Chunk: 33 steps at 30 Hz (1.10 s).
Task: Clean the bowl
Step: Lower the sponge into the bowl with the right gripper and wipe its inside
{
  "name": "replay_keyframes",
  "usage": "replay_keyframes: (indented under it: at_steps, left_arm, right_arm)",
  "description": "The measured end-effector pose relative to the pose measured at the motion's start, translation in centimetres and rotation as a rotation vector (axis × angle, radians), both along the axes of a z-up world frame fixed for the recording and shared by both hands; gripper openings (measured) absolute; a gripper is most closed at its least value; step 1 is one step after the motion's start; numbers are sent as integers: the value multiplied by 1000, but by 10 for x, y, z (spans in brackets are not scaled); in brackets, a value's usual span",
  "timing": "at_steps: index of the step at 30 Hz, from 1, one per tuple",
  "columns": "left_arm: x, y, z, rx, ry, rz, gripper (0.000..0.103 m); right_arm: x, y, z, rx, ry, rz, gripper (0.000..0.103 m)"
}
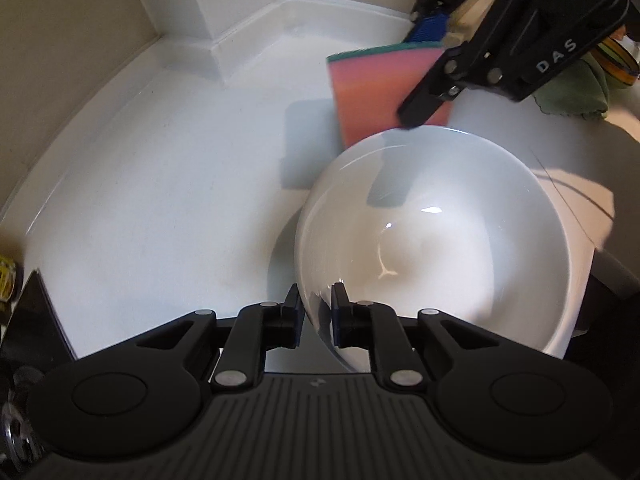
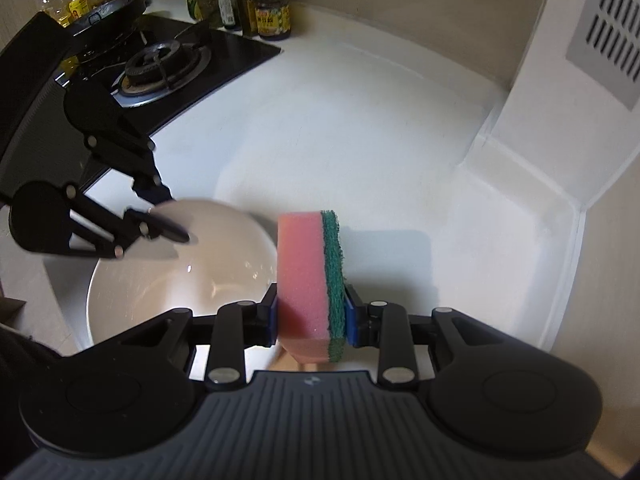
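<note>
The white bowl stands on the white surface, and in the left wrist view it fills the area from the centre toward 4 o'clock. The left gripper has its jaws narrow and closed on the near rim of the bowl at 6 o'clock, with 1 pad outside the wall and 1 pad inside. The inside of the bowl looks bare and shiny. The pink sponge with a green scouring layer is clamped upright between the jaws of the right gripper, the green side against the right pad. In the left wrist view this sponge hangs just beyond the far rim of the bowl, at 12 o'clock from it; I cannot tell if it touches the rim. In the right wrist view a black gas stove lies at 10 o'clock, with jars and bottles behind it at 11 o'clock. A green cloth lies at 2 o'clock in the left wrist view.
</note>
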<state>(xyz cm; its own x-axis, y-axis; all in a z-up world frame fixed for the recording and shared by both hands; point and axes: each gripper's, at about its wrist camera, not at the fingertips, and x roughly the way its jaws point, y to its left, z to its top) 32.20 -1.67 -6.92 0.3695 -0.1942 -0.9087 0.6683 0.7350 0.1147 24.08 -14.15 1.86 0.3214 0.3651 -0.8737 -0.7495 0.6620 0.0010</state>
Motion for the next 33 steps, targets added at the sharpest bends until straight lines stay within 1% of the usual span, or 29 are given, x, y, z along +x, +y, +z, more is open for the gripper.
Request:
replay_keyframes:
  at_steps: [3, 7, 9, 10, 13, 16, 18, 20, 21, 22, 25, 28, 31, 33]
  left_arm:
    - [-5, 1, 3, -11, 6, 48, 14]
    - [-21, 17, 10, -90, 16, 182, 14]
    - [-29, 23, 11, -125, 24, 220, 14]
    - [-32, 25, 11, -135, 28, 231, 14]
    - [-29, 22, 13, -118, 23, 222, 14]
    - [-33, 20, 13, -108, 14, 221, 14]
    - [-34, 21, 12, -113, 13, 226, 15]
    - [-32, 21, 12, -122, 13, 226, 15]
    - [-22, 20, 10, -122, 11, 220, 15]
    - [-22, 21, 11, -123, 7, 212, 15]
    - [-25, 24, 13, -136, 2, 196, 15]
    - [-27, 30, 16, -161, -1, 174, 15]
    - [-29, 35, 18, -185, -7, 151, 14]
    - [-31, 39, 18, -201, -6, 146, 14]
  right_arm:
    - [0, 5, -1, -13, -21, 10, 27]
    - [0, 0, 0, 28, -29, -23, 27]
    - [-3, -5, 4, 52, -42, -41, 27]
    - [-5, -7, 6, 62, -51, -48, 27]
    - [-14, -9, 19, 84, -107, -61, 27]
    - [-29, -9, 41, 107, -188, -63, 27]
    - [-43, -8, 57, 129, -215, -46, 27]
    - [-55, -6, 65, 151, -196, -18, 27]
    - [-62, -4, 66, 155, -174, 2, 27]
    - [-68, -2, 68, 159, -151, 21, 27]
    - [-83, 8, 57, 122, -96, 49, 27]
    - [-84, 17, 42, 88, -49, 15, 27]
    - [-77, 28, 26, 64, 18, -15, 27]
    - [-70, 34, 15, 26, 30, -38, 27]
